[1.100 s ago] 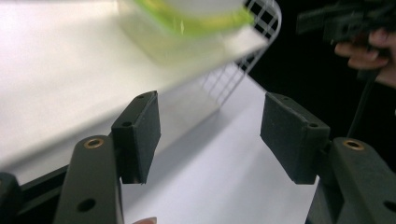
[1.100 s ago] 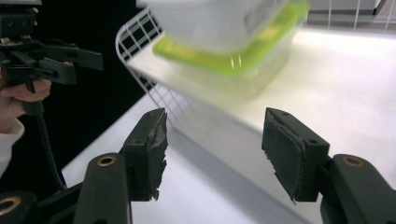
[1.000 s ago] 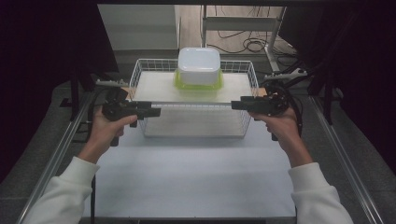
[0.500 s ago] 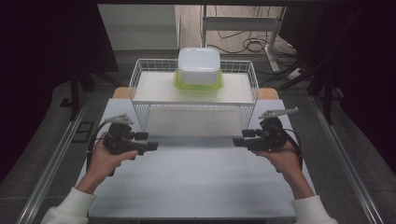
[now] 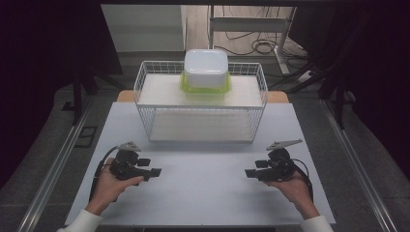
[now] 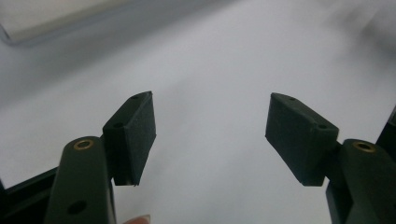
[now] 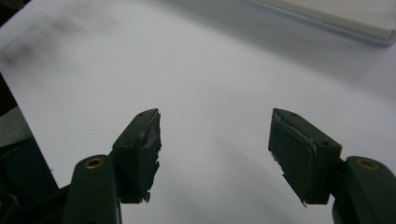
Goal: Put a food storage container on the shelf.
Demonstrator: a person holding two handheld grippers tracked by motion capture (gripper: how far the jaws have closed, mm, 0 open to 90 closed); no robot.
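A white wire rack (image 5: pixel 200 104) stands at the back middle of the white table (image 5: pixel 203 193). On its upper shelf sits a white tub upside down on a lime-green lid (image 5: pixel 206 70). My left gripper (image 5: pixel 153 172) is held low over the table at front left, pointing right, its jaws open with nothing between them (image 6: pixel 210 126). My right gripper (image 5: pixel 250 173) is at front right, pointing left, also open and empty (image 7: pixel 215 140). Both sit well in front of the rack and apart from it.
The rack's lower shelf (image 5: pixel 200 126) holds nothing that I can see. Metal rails (image 5: pixel 53 174) run along both sides of the table. A dark floor with cables (image 5: pixel 261 46) lies behind the rack.
Both grippers have drawn back from the rack's sides toward the front of the table and dropped lower. The rack and tub have stayed put.
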